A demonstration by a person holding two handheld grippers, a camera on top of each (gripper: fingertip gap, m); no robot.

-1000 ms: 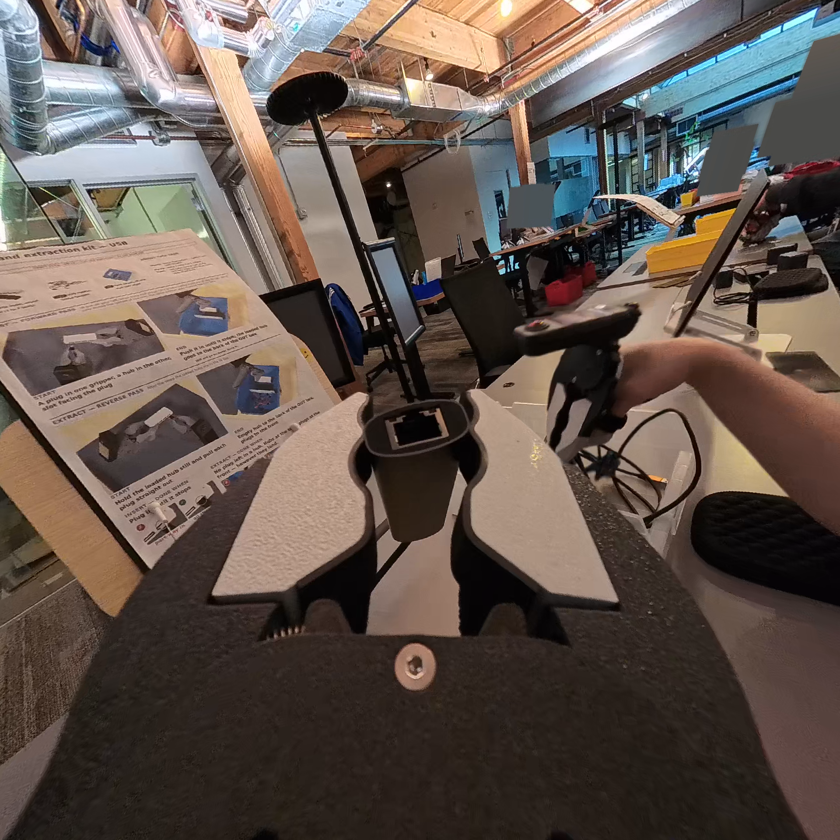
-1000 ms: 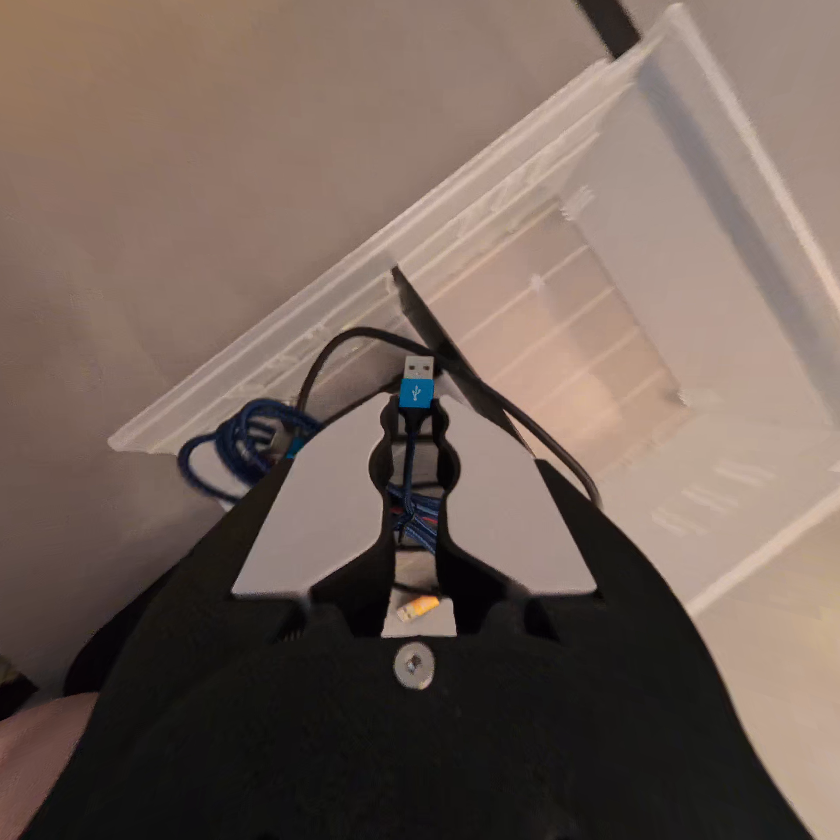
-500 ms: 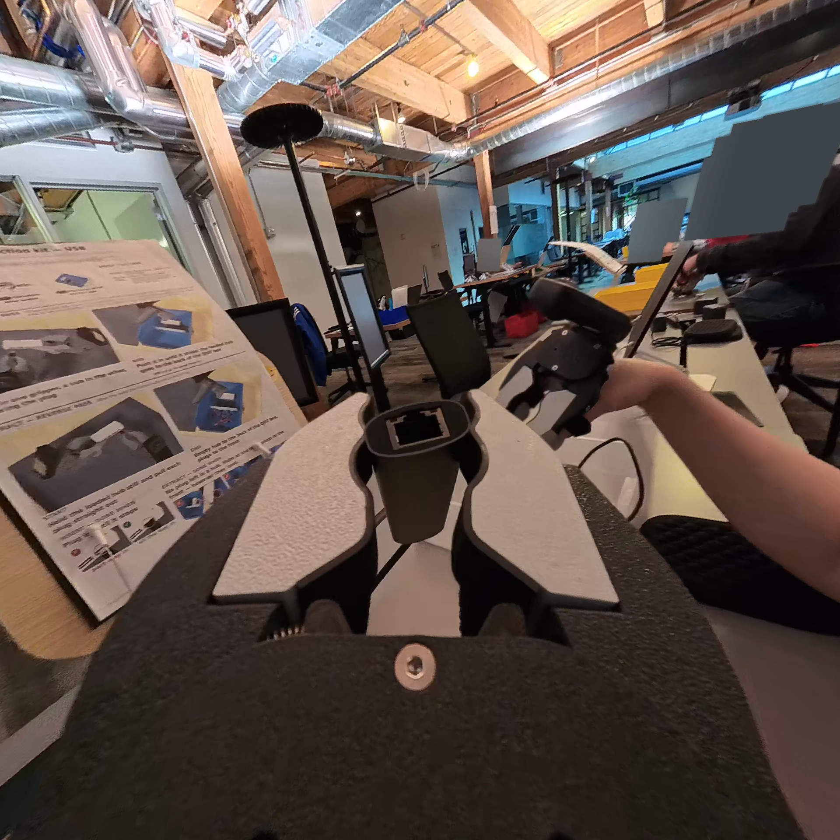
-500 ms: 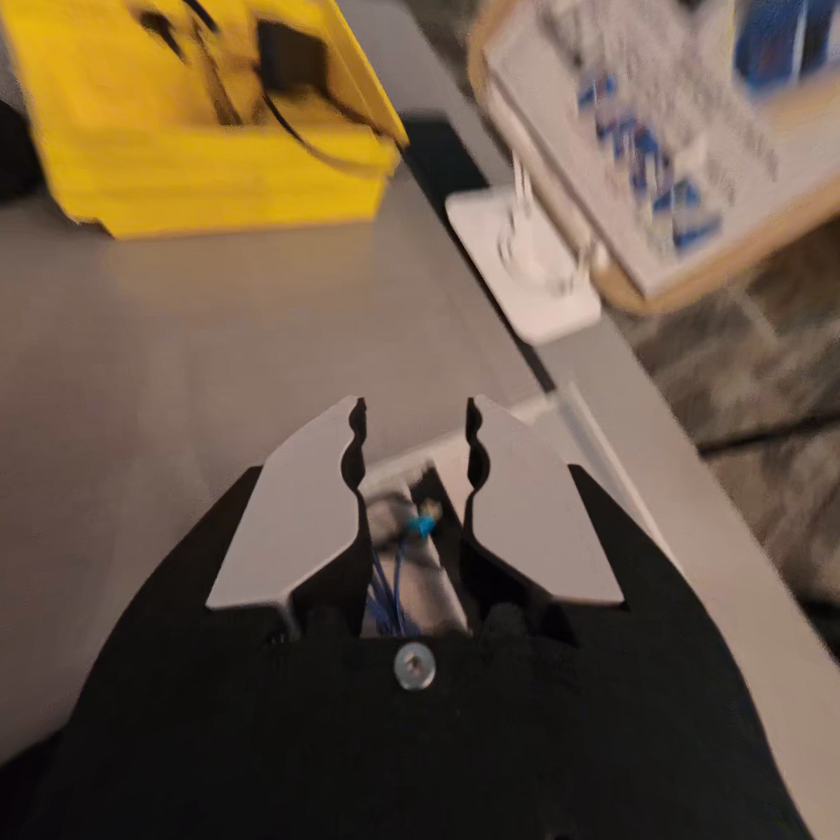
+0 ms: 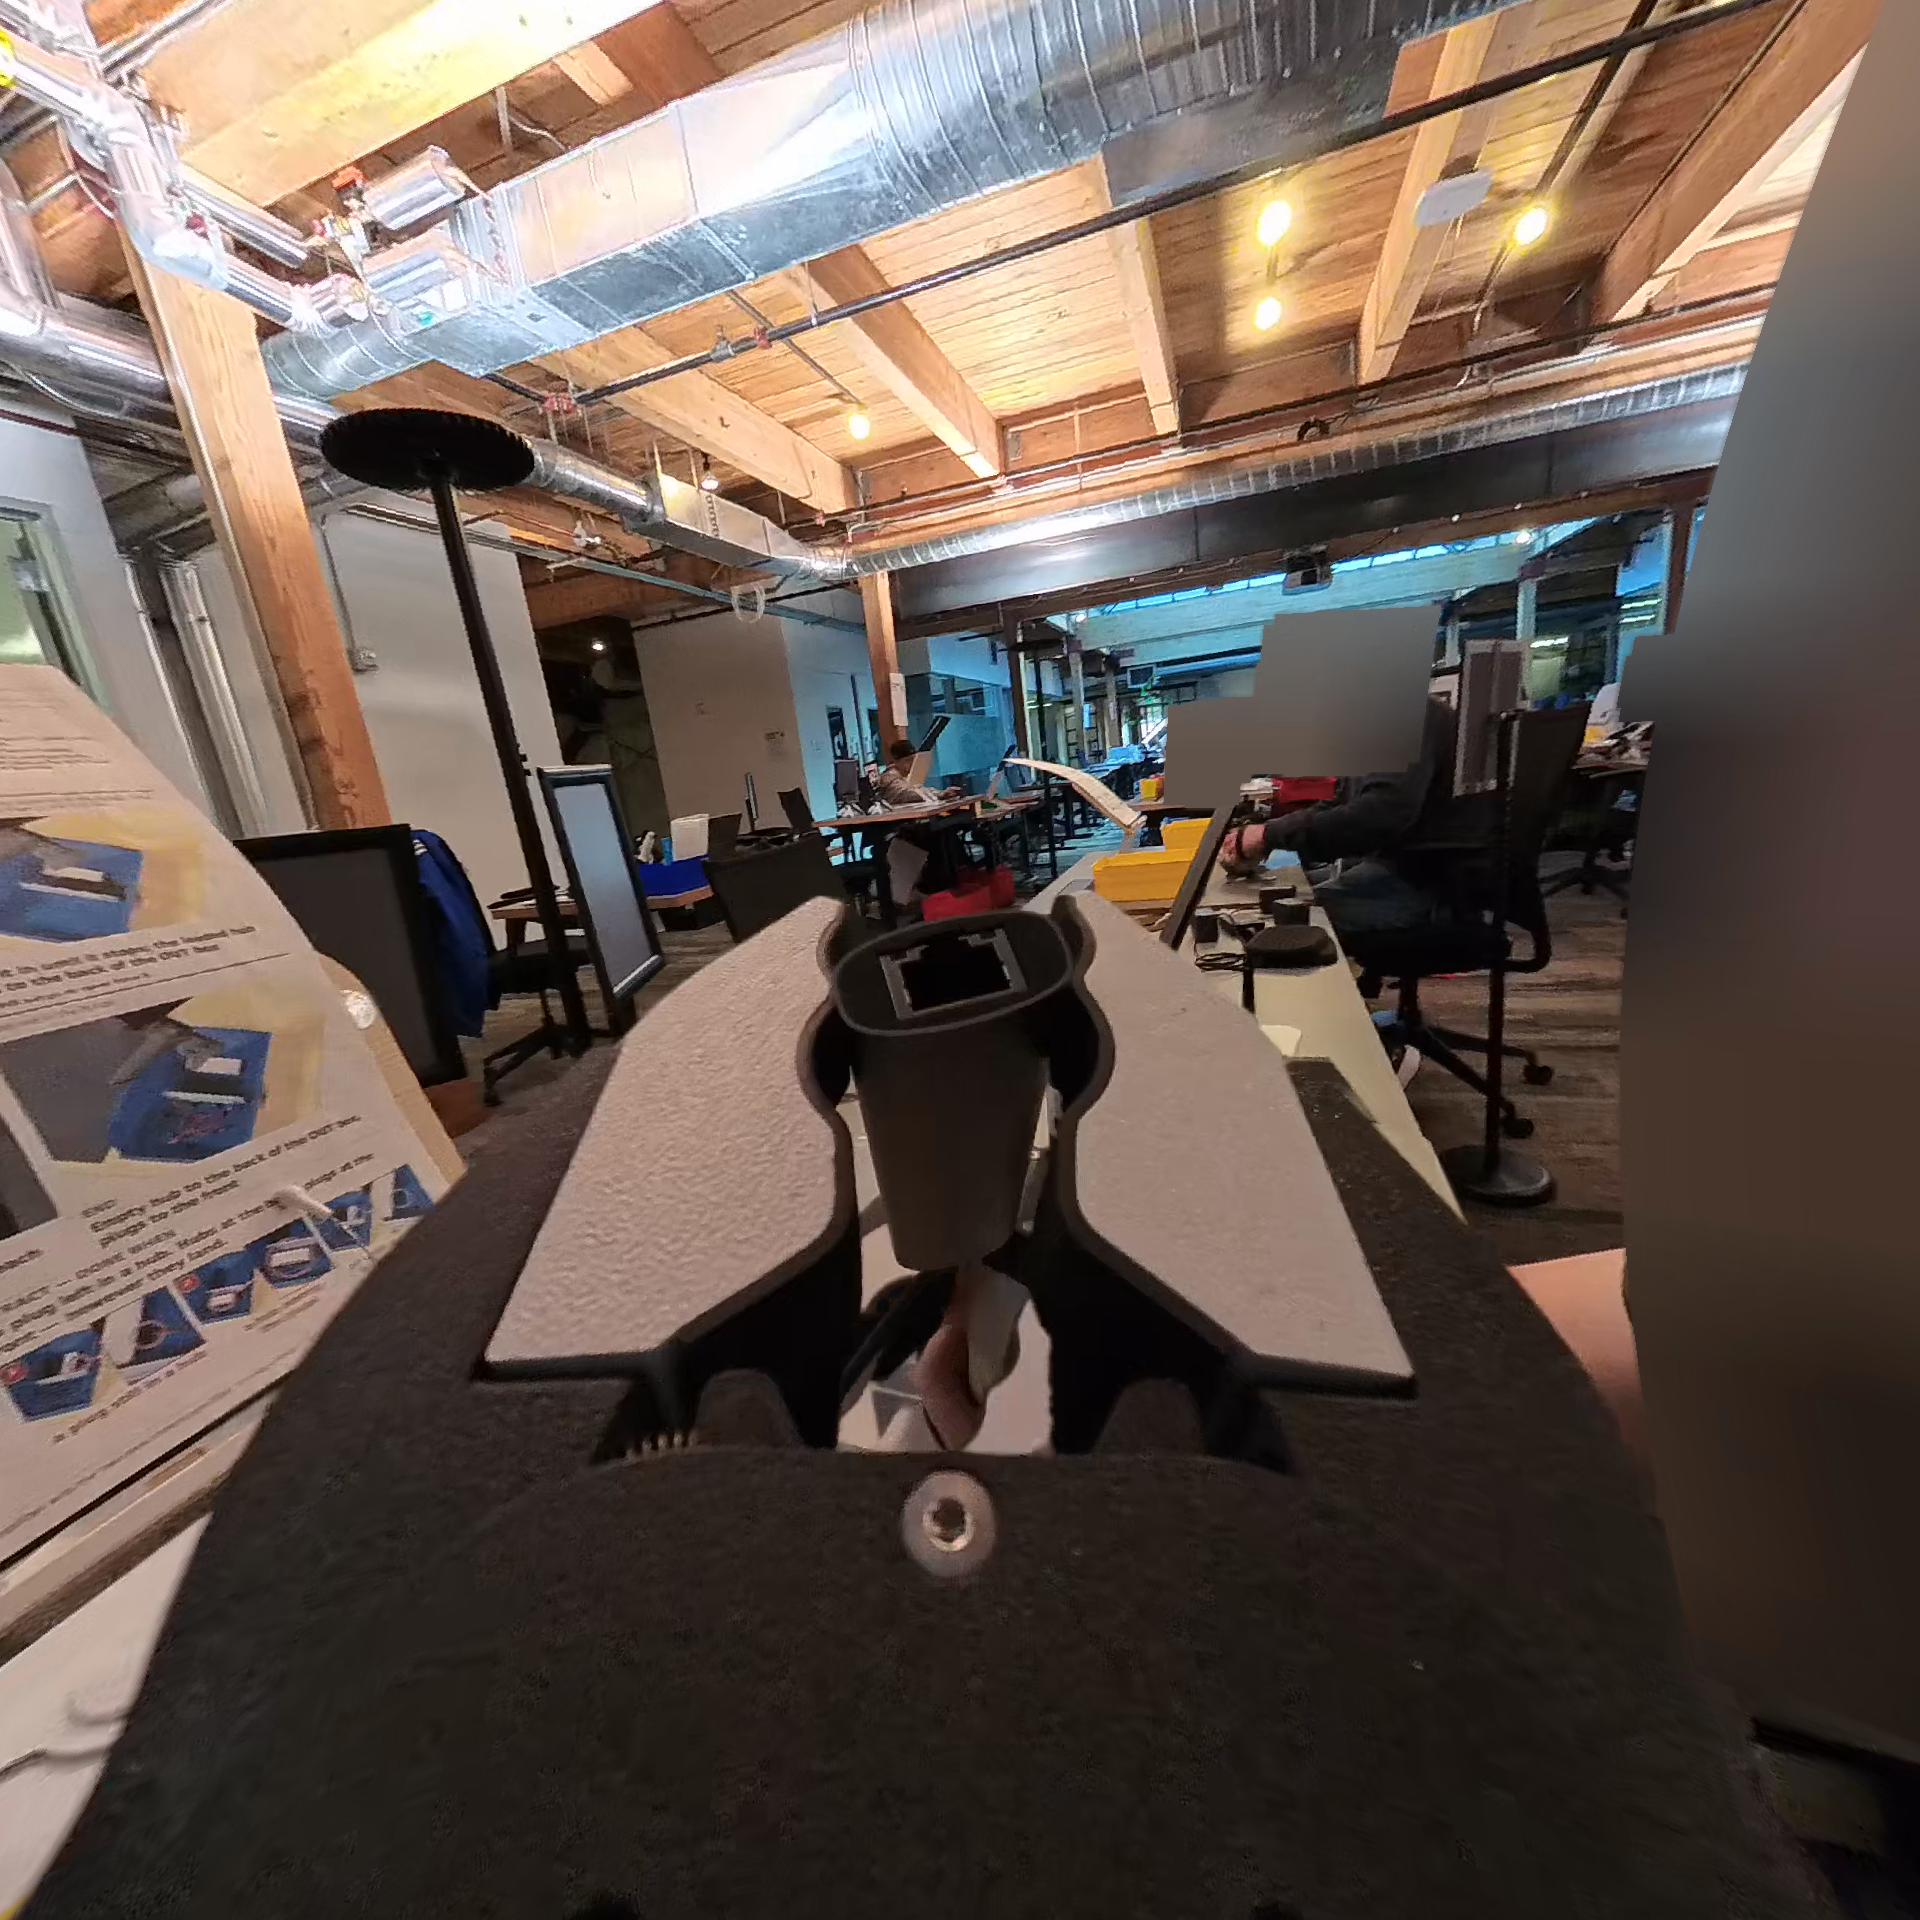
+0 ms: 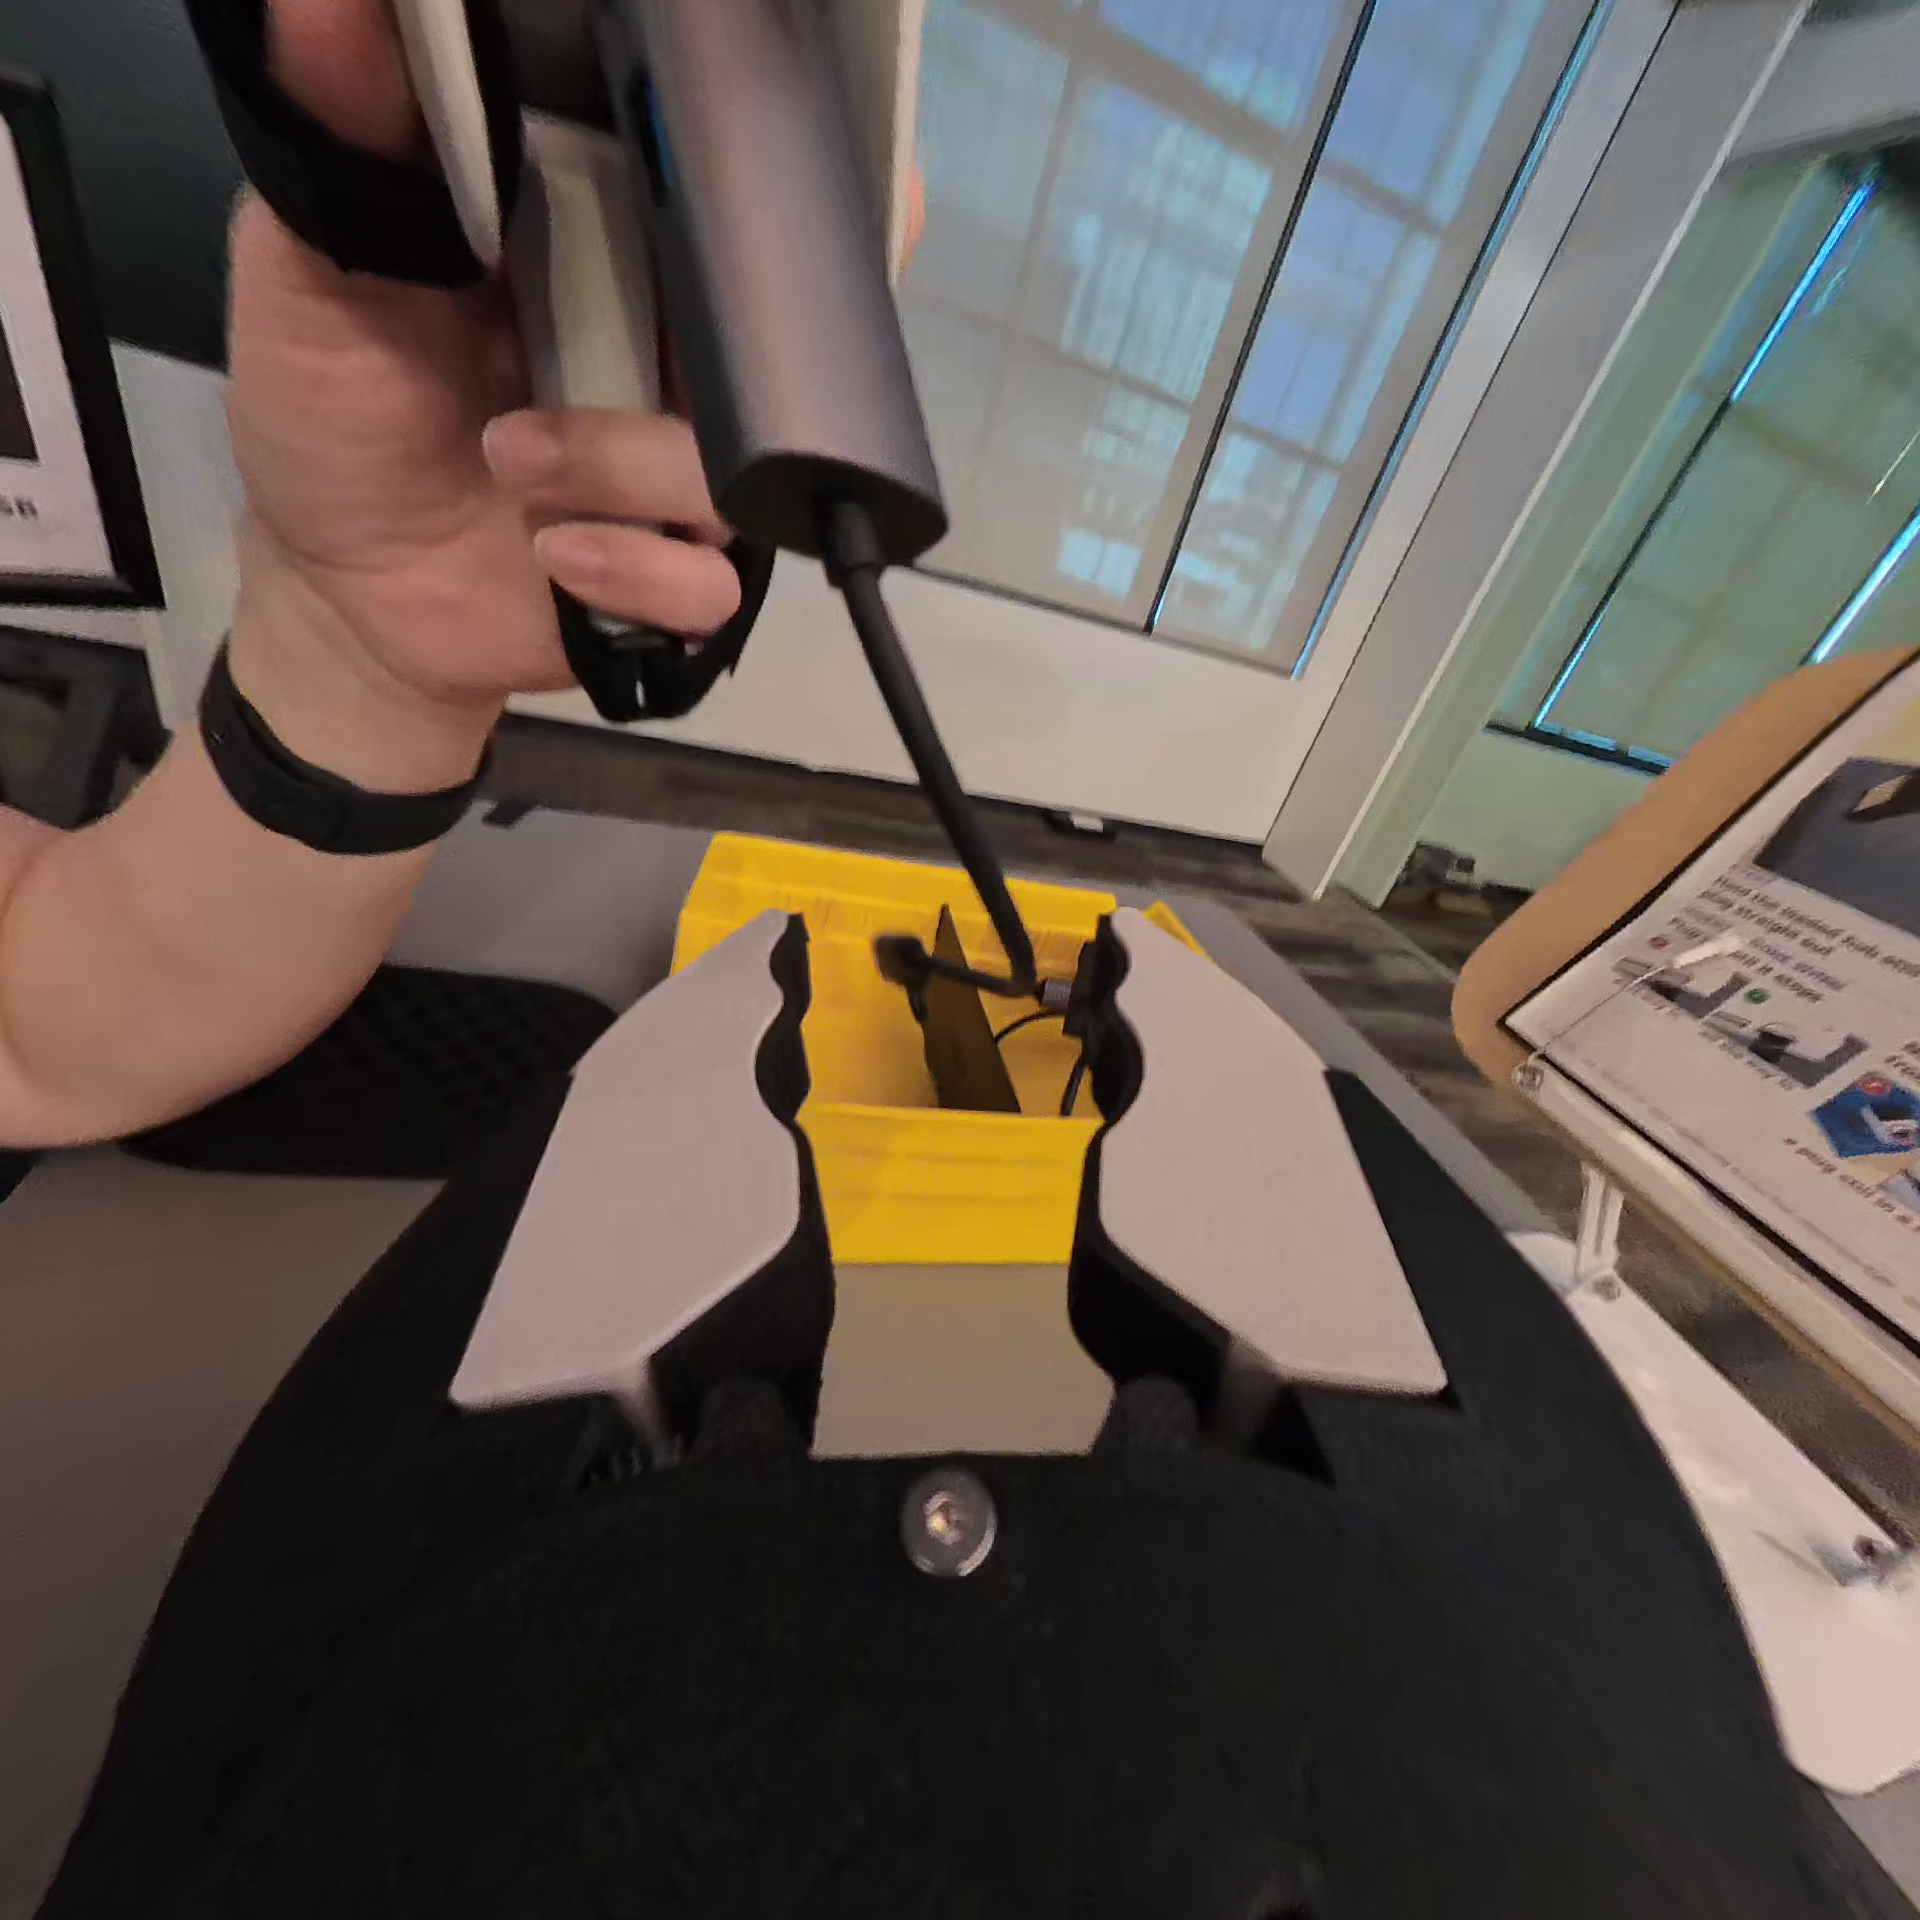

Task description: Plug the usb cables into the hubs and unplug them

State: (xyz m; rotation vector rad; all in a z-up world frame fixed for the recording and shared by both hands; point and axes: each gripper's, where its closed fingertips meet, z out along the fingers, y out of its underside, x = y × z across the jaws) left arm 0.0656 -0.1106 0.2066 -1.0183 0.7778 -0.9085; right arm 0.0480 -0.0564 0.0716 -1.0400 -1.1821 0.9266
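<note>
Left fingers (image 5: 956, 925): clamped on the grey hub (image 5: 951, 1101), port end up and forward, tips hugging both its sides.
Hub from the other side: same grey body (image 6: 800, 281) high at upper left, tilted, blurred, tail end pointing down.
Hub cable (image 6: 930, 748): black, running from that tail down into the yellow bin (image 6: 945, 1174).
Left hand (image 6: 395, 488): wrapped round the left gripper's handle, dark band at the wrist.
Right fingers (image 6: 951, 940): spread wide, nothing between them, aimed straight at the yellow bin.
Yellow bin: on the grey surface (image 6: 187, 1299) just past the fingertips, dark divider and loose black cable ends inside; plug type too blurred to tell.
Black mat (image 6: 416, 1049): on the surface left of the bin, under the forearm.
Instruction board (image 6: 1756, 966): propped at right on a white stand.
Same board (image 5: 156, 1091): close at left in the left wrist view.
Beyond: black floor lamp (image 5: 488, 665), long desks, seated person (image 5: 1382, 842) at far right.
</note>
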